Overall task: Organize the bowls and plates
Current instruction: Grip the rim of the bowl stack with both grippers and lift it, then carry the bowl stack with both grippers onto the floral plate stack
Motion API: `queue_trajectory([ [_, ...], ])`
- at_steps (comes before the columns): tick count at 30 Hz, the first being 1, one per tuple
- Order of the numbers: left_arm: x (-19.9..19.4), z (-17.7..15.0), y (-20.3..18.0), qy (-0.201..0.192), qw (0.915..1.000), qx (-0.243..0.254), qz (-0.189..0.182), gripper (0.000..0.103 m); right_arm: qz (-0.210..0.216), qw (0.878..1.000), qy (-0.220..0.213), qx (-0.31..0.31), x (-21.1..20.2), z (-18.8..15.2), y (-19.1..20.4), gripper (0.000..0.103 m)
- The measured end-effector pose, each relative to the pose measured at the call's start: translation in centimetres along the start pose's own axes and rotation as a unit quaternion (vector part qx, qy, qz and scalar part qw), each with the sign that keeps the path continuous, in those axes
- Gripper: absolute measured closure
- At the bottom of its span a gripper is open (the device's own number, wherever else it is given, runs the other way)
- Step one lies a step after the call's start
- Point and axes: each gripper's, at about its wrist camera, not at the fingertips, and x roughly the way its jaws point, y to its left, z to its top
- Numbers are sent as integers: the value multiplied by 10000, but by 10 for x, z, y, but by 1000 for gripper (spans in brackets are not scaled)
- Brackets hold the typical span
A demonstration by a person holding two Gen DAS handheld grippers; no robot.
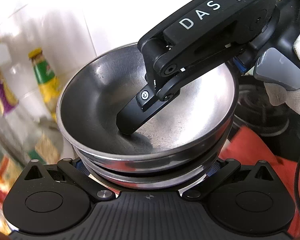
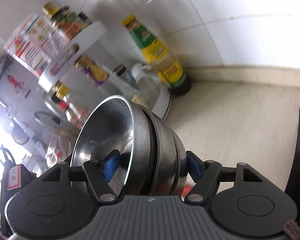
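Clamping the stack of bowls (image 2: 162, 140) with the right gripper (image 2: 153, 167): one blue pad pressing inside the top bowl, the other against the outside of the bottom one, jaws closed on the nested walls. Gripping the same stack with the left gripper (image 1: 146, 167), its pads pressing at either side of the lower bowl (contact partly hidden under the rim, so judged, not plainly seen). Sitting at the centre of both views, off the countertop (image 2: 240, 120), with the sauce bottle (image 2: 160, 54) standing beyond it at the upper middle of the right view.

Risking, most likely, a slide: smooth steel pinched through several loose layers, so any jerk possibly shifting one bowl out of the nest or off the pads. Risking also a twist, if the two hands pull in different directions and lever the rim free. Possibly clipping the bottle if swung toward the wall.

Pointing its mouth toward the left edge in the right view, tilted nearly onto its side; opening up toward the top of the frame in the left view. Being round, showing no true long axis: only the stacking axis, running left to right across the right view.
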Motion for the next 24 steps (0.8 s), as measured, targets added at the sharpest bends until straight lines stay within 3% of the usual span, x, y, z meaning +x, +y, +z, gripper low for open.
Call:
queue_trajectory([
  [11, -54, -54, -31, 162, 9991, 31, -394, 0, -225, 9991, 94, 360, -5, -74, 25, 36],
  [24, -75, -102, -43, 547, 9956, 76, -761, 0, -545, 9948, 271, 812, 7, -131, 25, 36],
])
